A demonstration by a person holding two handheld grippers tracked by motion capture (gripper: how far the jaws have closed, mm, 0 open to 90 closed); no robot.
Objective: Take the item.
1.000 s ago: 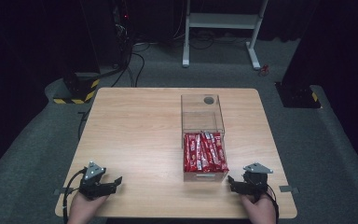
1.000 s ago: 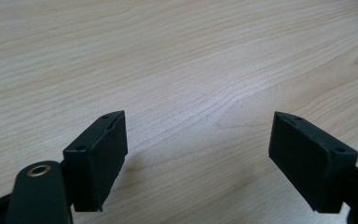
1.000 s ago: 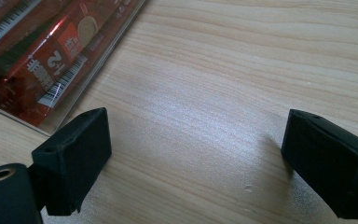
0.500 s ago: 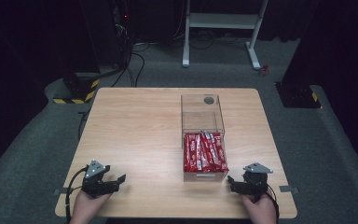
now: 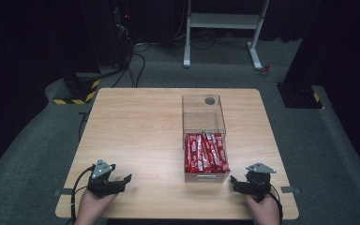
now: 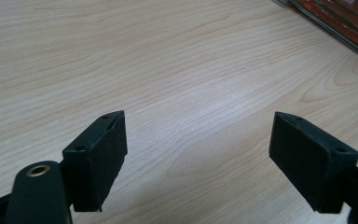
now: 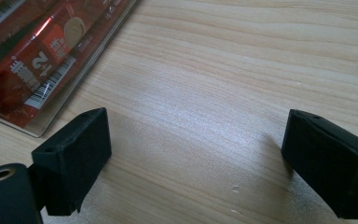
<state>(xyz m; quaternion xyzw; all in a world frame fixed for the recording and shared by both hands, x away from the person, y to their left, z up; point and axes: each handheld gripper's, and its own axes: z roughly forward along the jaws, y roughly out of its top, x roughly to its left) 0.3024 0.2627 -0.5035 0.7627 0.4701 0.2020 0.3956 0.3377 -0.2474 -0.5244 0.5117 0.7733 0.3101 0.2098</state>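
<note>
Packets (image 5: 206, 153), red and glossy, fill a clear box (image 5: 204, 115); each hand-held gripper (image 5: 122, 181) (image 5: 235, 182) gapes wide, empty.

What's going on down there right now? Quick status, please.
Left gripper and right gripper both open, empty, low over the light wooden table. Clear plastic box of red snack packets untouched. Nothing in the way.

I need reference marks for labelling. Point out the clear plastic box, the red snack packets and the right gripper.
clear plastic box (image 5: 203, 111): high view, on its bare far half.
red snack packets (image 5: 205, 153): high view, middle of the stack in the box's near half.
right gripper (image 5: 235, 182): high view, midway between its open jaws.
</note>
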